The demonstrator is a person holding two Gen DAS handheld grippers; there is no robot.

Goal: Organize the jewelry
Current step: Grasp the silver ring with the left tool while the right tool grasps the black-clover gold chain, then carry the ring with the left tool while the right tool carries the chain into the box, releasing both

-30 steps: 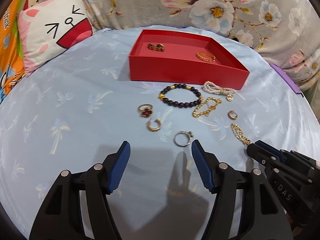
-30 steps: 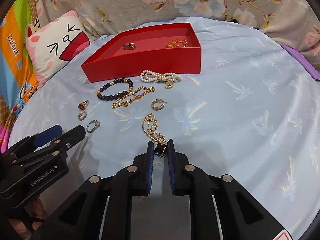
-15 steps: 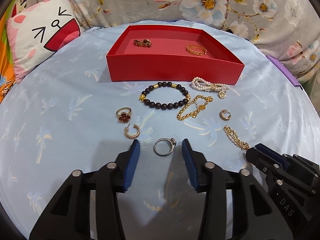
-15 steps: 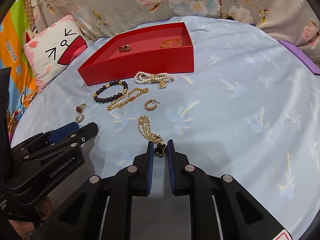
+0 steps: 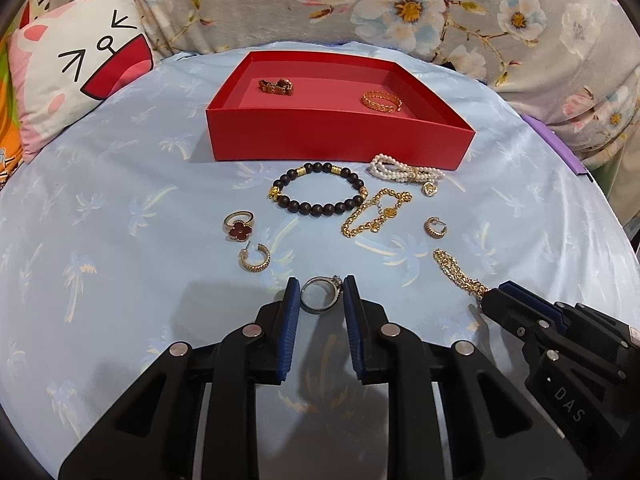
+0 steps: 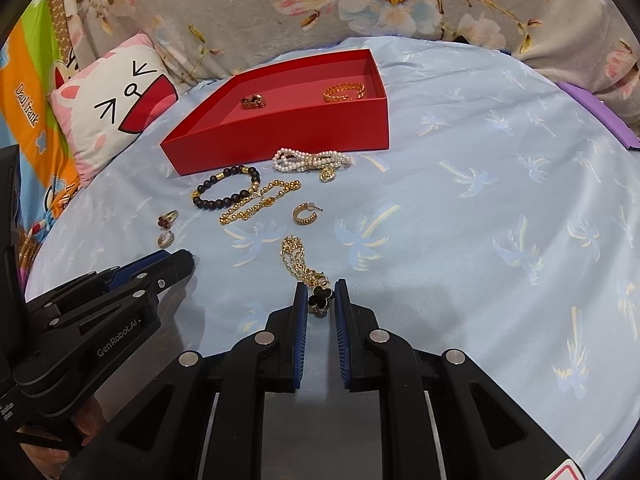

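Note:
A red tray (image 5: 340,140) (image 6: 280,138) stands at the back of the blue cloth, with a gold chain ring (image 5: 380,101) and a brown-gold piece (image 5: 277,86) inside. My left gripper (image 5: 319,298) has closed around a silver ring (image 5: 320,294) lying on the cloth, its pads touching the ring's sides. My right gripper (image 6: 320,300) is shut on the black clover pendant (image 6: 321,298) of a gold chain necklace (image 6: 298,258), whose chain trails on the cloth. The right gripper also shows in the left wrist view (image 5: 496,296).
Loose on the cloth before the tray: a dark bead bracelet (image 5: 318,194), a pearl bracelet (image 5: 404,170), a gold chain bracelet (image 5: 374,212), two gold hoop earrings (image 5: 254,258) (image 5: 435,227) and a red clover ring (image 5: 239,226). A cat cushion (image 5: 76,76) lies back left.
My left gripper moved forward and closed its fingers from wide open onto the silver ring. My right gripper stayed shut on the clover pendant, nearly still.

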